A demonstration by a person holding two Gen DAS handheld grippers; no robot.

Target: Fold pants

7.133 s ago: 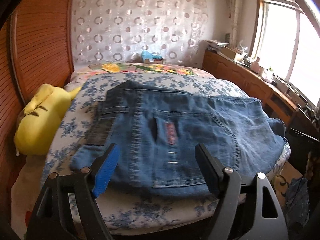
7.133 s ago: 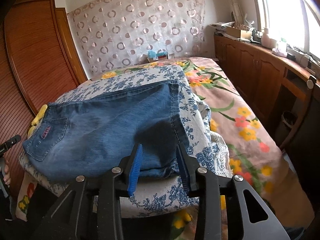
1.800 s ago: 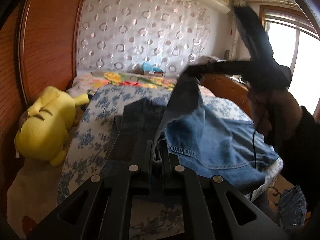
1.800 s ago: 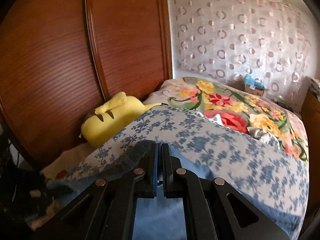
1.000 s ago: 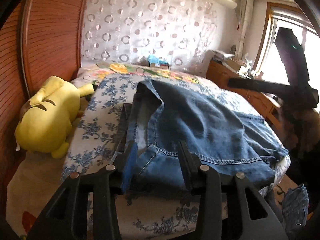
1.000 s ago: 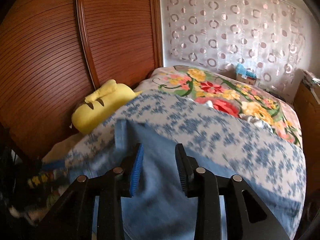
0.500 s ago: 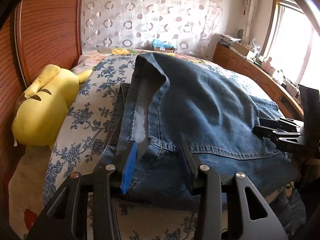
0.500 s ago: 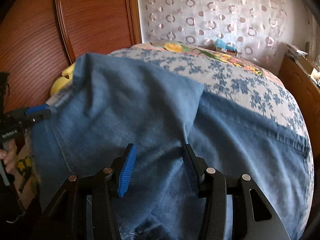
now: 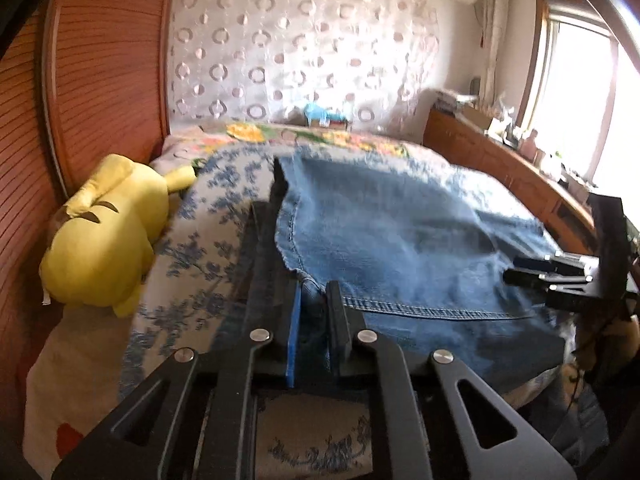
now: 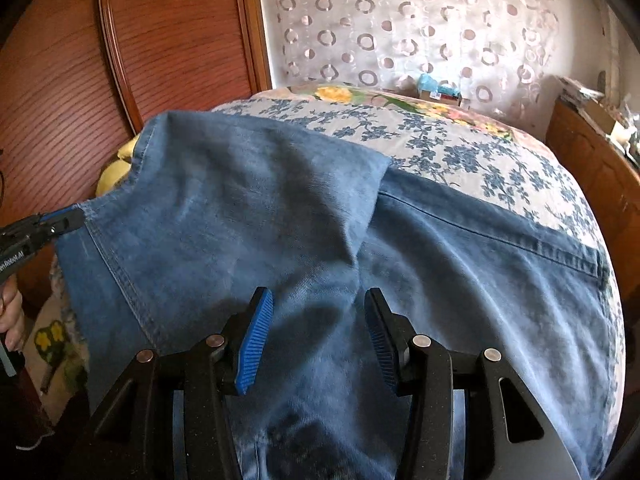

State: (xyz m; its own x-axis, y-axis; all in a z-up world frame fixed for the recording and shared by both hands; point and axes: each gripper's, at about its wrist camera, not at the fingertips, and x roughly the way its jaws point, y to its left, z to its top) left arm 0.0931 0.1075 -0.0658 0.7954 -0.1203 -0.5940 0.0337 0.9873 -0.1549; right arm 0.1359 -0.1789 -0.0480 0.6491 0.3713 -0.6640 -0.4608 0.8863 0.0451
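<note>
Floral bedding (image 10: 460,148) fills the upper frame; our jeans (image 10: 304,216) lie folded across it at centre. Our left gripper (image 9: 313,320) pinches the hem corner, our right gripper (image 10: 318,336) hovers spread above denim. We judge further folds remain.

The left wrist view looks from low at the near left edge of the bed (image 9: 188,236), forward along its own fingers (image 9: 294,332) and down the bed's length toward the far curtain (image 9: 304,52). It sits close over the jeans (image 9: 400,240). The right gripper (image 9: 516,270) shows at its right edge.

The right wrist view looks from the near right side, higher and tilted down, also very close to the jeans (image 10: 248,216), facing the far curtain (image 10: 420,28) and the wardrobe (image 10: 168,36) at left. The left gripper (image 10: 68,218) shows at its left edge.

Both views share the jeans, bed, curtain and wardrobe (image 9: 108,80).
</note>
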